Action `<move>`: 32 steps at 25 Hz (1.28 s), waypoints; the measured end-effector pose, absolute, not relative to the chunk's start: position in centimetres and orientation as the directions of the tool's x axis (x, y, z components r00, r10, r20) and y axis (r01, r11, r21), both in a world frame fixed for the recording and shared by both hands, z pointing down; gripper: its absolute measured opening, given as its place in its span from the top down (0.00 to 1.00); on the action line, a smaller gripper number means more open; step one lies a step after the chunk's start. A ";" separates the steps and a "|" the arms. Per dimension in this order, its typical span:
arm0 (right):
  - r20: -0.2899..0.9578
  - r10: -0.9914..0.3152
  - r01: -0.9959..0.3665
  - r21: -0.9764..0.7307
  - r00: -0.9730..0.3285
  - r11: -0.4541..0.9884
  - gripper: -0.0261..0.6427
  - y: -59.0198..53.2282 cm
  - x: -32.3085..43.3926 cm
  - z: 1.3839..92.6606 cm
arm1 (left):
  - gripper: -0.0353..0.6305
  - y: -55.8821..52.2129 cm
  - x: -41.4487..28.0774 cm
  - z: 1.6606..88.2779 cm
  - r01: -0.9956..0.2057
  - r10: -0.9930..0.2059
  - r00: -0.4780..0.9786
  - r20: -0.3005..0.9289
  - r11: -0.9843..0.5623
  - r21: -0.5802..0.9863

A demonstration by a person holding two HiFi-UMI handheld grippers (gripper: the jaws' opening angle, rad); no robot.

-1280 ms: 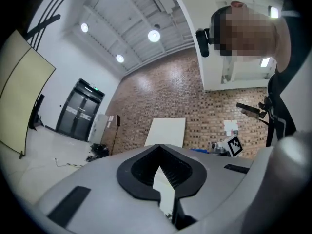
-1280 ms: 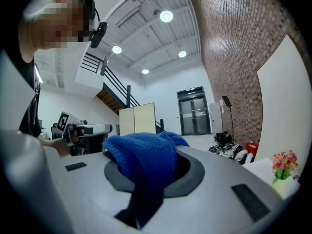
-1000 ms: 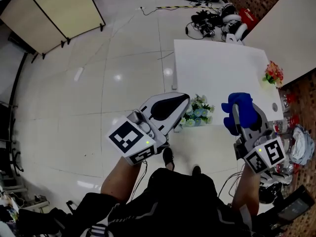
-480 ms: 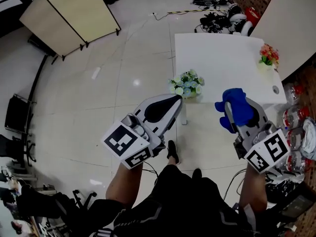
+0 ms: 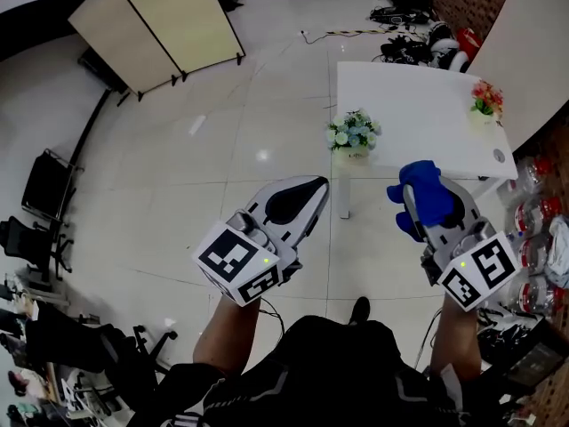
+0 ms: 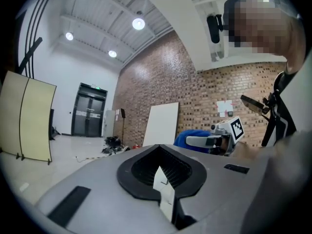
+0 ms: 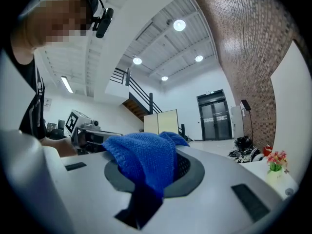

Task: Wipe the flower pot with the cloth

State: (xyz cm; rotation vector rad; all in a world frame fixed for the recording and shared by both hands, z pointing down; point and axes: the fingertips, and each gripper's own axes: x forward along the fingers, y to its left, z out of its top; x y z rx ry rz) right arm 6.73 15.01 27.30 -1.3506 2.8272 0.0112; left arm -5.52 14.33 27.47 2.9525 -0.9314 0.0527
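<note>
While the right gripper (image 5: pixel 416 205) pinches the blue cloth (image 5: pixel 427 189) between its jaws, the left gripper (image 5: pixel 311 189) has its jaws pressed together, with nothing held as far as its own view shows. Flower pot (image 5: pixel 354 140) stands upright at the near-left corner of the white table (image 5: pixel 418 87), ahead of both grippers and between their lines, slightly closer to the left one. Cloth hand needs to go forward and inward. Second small pot (image 5: pixel 484 103) sits at the table's right edge, probably not the target.
</note>
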 end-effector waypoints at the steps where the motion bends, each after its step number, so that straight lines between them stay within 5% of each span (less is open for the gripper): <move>1: -0.008 -0.780 -0.780 0.007 -0.626 0.626 0.85 15.9 5.8 27.4 | 0.94 15.3 -6.3 27.9 -0.572 -0.570 0.820 0.049 -0.820 0.037; 13: 0.050 -0.816 -0.817 -0.037 -0.576 0.575 0.85 26.7 -5.7 31.2 | 0.94 24.9 -15.6 29.8 -0.503 -0.502 0.864 0.039 -0.862 0.065; 32: 0.051 -0.856 -0.857 0.018 -0.514 0.516 0.85 37.3 1.8 29.3 | 0.94 34.6 -9.5 28.0 -0.549 -0.548 0.836 0.023 -0.836 0.029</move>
